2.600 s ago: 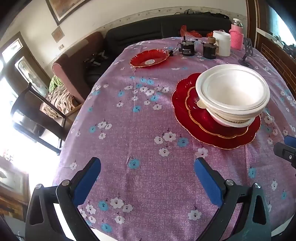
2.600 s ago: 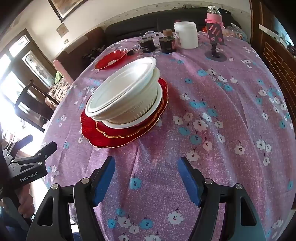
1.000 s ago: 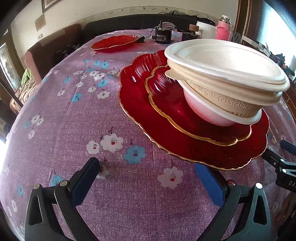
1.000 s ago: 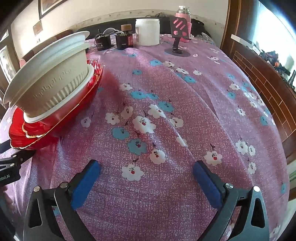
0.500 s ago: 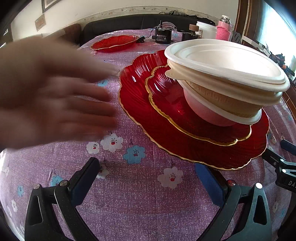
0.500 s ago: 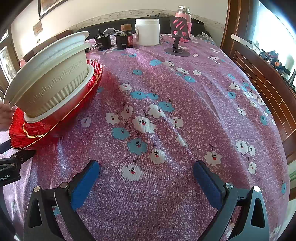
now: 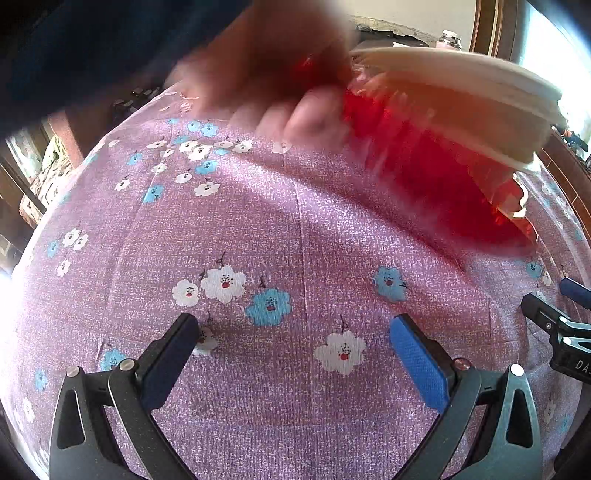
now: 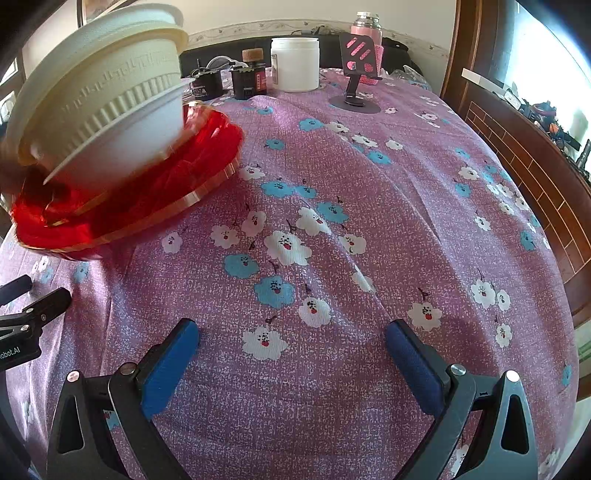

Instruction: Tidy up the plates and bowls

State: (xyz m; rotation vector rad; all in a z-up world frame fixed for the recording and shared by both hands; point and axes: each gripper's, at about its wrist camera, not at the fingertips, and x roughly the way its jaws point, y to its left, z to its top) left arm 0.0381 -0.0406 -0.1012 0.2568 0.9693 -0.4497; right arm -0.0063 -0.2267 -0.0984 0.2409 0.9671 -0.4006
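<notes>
1. Since the earlier frame, the stack of red plates and white bowls is no longer lying flat on the tablecloth; a bare hand is now gripping the plates' far-left rim and the stack is tilting, blurred with motion
2. The left gripper is sitting low over the cloth, its blue-padded fingers spread wide and holding nothing
3. The right gripper is likewise sitting low over the cloth, fingers spread apart and empty; each gripper is showing at the edge of the other's view
4. The stack is standing beyond the left gripper and to the left of the right one, touched by neither; the bowls are nesting on the smaller plate, which is sitting on the larger
5. At the far end of the table, a white jar, dark jars, a phone stand and a pink flask are standing together, well apart from the stack
</notes>
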